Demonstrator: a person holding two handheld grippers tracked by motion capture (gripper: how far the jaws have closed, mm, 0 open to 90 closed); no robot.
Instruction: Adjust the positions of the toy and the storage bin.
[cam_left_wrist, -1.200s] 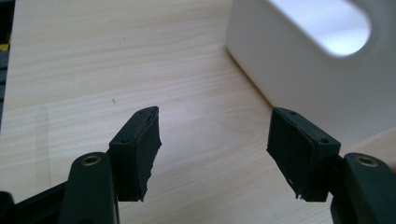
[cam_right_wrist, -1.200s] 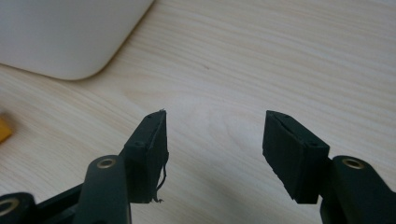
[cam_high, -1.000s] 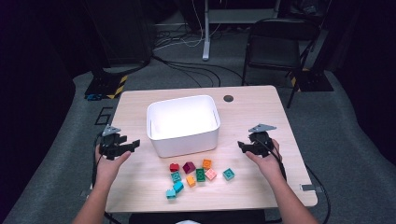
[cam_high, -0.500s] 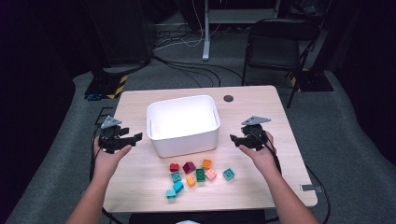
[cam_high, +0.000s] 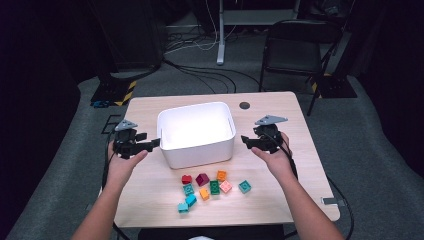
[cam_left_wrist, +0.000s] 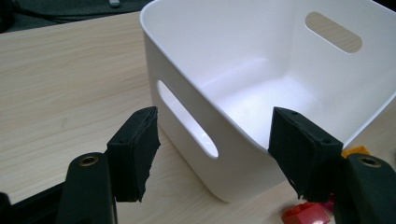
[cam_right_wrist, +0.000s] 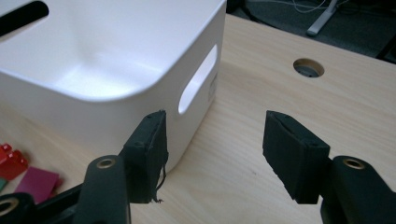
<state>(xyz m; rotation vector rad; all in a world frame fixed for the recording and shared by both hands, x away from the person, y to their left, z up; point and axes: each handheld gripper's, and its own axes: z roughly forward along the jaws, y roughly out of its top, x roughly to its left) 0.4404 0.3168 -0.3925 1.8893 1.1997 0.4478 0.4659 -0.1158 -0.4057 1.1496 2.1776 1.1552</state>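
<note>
Flanking the white bin (cam_high: 196, 134) on the counter (cam_high: 280, 195), the two claws stand one at each short end, both empty. The left claw (cam_high: 151, 144) is spread wide with nothing between its jaws; in the left gripper view its jaws straddle the bin's near corner, one outside the wall beside the slotted handle (cam_left_wrist: 187, 119), the other over the rim, though contact cannot be confirmed. The right claw (cam_high: 246, 140) is likewise wide open and holds nothing; in the right gripper view its left jaw sits just beside the bin's end wall below the handle slot (cam_right_wrist: 197, 79), and its right jaw lies over bare counter. The bin sits mid-counter, empty, its long axis running left to right between the hands. The governing relation: the bin lies inward from each claw, to the right of the left one and to the left of the right one, and both are about equally near, so neither hand has the advantage. A cluster of small coloured blocks (cam_high: 209, 189) rests in front of the bin on the person's side, apart from both claws and slightly nearer the right hand (cam_high: 272, 159) than the left hand (cam_high: 122, 161). Judgement: the work in hand appears to be seizing the bin by its two ends, which would call for each claw to close on an end wall
</note>
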